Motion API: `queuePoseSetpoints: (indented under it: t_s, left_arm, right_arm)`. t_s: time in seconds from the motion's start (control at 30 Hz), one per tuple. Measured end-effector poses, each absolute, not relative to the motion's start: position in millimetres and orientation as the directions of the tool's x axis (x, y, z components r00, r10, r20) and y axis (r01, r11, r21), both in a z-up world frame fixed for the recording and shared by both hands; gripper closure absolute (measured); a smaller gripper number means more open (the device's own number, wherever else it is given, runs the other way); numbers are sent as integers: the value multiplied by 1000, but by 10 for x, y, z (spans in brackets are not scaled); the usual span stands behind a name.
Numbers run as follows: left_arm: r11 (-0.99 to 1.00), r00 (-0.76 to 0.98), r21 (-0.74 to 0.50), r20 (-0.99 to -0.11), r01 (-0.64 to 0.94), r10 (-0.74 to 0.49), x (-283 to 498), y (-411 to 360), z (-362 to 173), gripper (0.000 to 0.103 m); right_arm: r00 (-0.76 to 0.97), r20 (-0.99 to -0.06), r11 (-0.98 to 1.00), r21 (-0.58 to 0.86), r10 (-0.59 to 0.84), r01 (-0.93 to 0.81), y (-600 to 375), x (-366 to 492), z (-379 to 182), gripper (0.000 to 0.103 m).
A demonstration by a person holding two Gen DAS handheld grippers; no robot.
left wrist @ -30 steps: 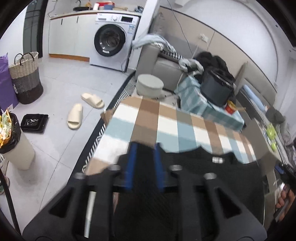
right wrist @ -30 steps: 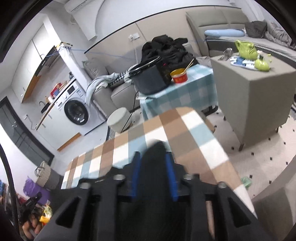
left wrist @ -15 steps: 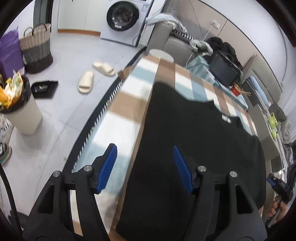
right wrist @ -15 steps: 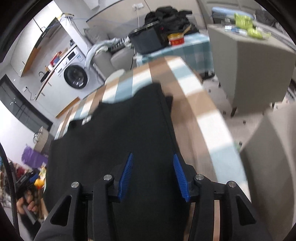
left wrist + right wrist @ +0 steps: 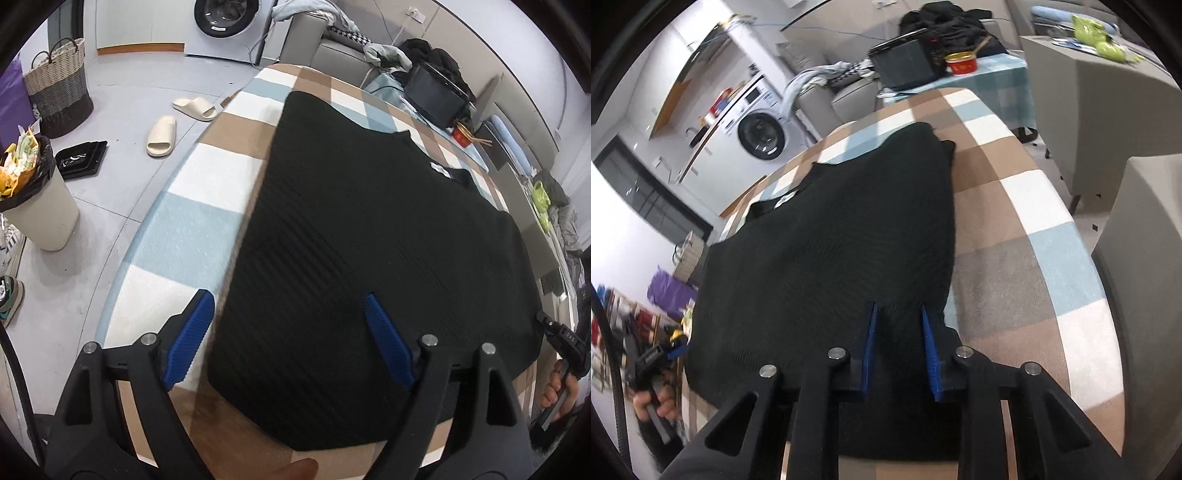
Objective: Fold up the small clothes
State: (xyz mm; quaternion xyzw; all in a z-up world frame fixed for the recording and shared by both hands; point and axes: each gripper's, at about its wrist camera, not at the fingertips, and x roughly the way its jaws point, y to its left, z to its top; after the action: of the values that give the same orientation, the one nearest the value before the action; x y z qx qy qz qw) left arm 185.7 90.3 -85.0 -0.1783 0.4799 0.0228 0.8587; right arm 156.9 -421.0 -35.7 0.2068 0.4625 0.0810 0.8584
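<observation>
A black ribbed top [image 5: 369, 229] lies spread flat on the checked table [image 5: 192, 236], with a white neck label [image 5: 439, 170] at its far side. My left gripper [image 5: 288, 332] is wide open above the top's near left edge, holding nothing. In the right wrist view the same top [image 5: 831, 236] fills the table's middle. My right gripper [image 5: 899, 332] hangs over the top's near right corner with a narrow gap between its blue pads [image 5: 929, 345]; whether cloth is between them I cannot tell.
Left of the table are a bin [image 5: 33, 206], slippers [image 5: 162, 134], a woven basket [image 5: 59, 92] and a washing machine [image 5: 229, 22]. Beyond the far end stand a sofa and a side table with a black pot [image 5: 905, 62] and red bowl [image 5: 960, 62]. A grey cabinet [image 5: 1108, 110] is right.
Both grippers let go of the top, opened and pulled back towards me. The top now lies flat on the table. The right gripper has since narrowed.
</observation>
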Motion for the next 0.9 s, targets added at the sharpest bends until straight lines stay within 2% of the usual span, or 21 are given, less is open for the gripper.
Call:
queuePoseSetpoints:
  t_s: [0.1,0.17,0.47,0.7,0.83,0.9]
  left_arm:
    - [941,531,-269,-838,-205,-124,1831,860,-838,16]
    - [940,524,-275,-841,-201,-134,1833,840,-848,16]
    - [937,524,-279,-841,-209,-133,1814,825,-859,16]
    - [948,525,-247,-844,-202,-108,1677,798,-800,16]
    - [959,524,-207,-848,-192,-78,1593,753,-767,16]
    - [964,548,-191,-834,-186,-60,1542,729,-735,16]
  right_arm:
    - [565,-764,910,411,312,54,-4236,1440,-300,76]
    - [551,-764,900,432,334,54,-4276,1379,-305,61]
    - [549,-738,857,510,392,74,-4413,1172,-417,60]
    - [564,-667,818,575,486,-24,-4330,1097,-323,60]
    - [573,-718,863,504,396,34,-4371,1026,-336,59]
    - [577,-728,872,486,372,51,-4417,980,-338,52]
